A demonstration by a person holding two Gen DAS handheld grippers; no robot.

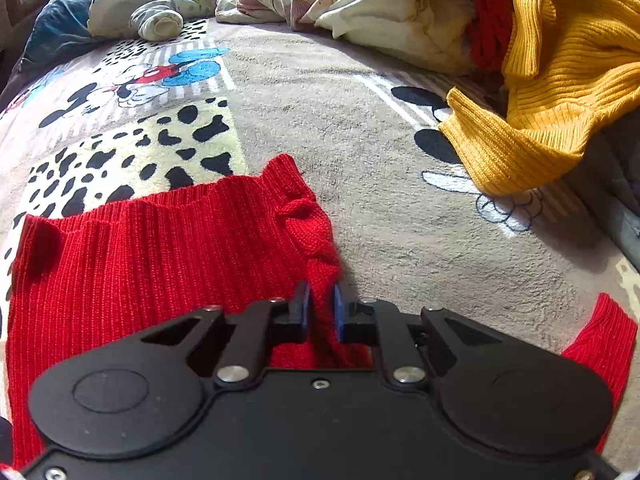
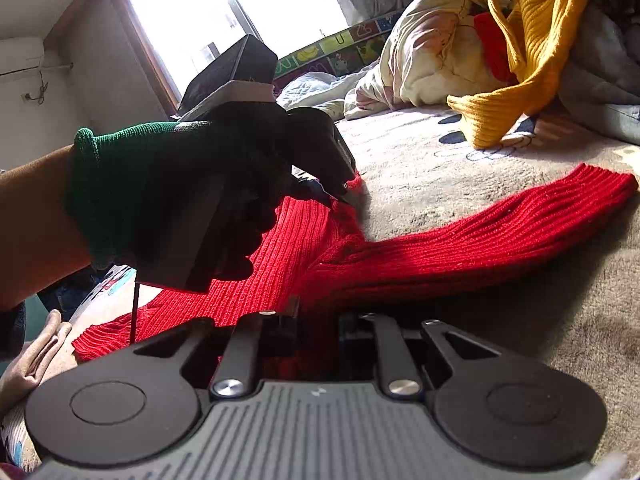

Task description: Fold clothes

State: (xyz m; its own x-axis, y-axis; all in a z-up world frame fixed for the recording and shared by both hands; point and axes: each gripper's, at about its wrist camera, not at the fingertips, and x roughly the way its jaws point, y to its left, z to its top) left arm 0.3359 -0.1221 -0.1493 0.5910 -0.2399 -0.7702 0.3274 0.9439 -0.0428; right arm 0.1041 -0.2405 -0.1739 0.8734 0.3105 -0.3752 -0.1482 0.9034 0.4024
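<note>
Red ribbed knit sweater [image 1: 120, 264], one item, lying flat on a grey cartoon-print blanket [image 1: 320, 92] that covers the bed; collar edge toward the far side in the left wrist view, body spreading to the left of that camera. One sleeve [image 2: 500, 240] runs out long and straight toward the right in the right wrist view, its cuff lying well clear of the body. Left gripper [image 1: 321, 308]: jaws drawn narrow, blue pads pinching a ridge of the red knit at the shoulder beside a cable-stitch band; carried by a hand in a green-cuffed dark glove [image 2: 160, 200]. Right gripper [image 2: 318, 320]: jaws drawn close with red knit bunched between them at about the armpit, where sleeve meets body; the pads themselves sit in shadow, so the pinch is judged a grip on the fabric. Governing relation: the sleeve's long axis leads away to the right from both claws, the right gripper being nearer its root and the left one farther up at the shoulder; a fold of the sleeve across the body would likely pivot on the line between these two pinches. Also present, not in hand: yellow ribbed garment [image 1: 560, 80], heaped far right; cream bedding [image 1: 380, 4], crumpled at the far edge.
</note>
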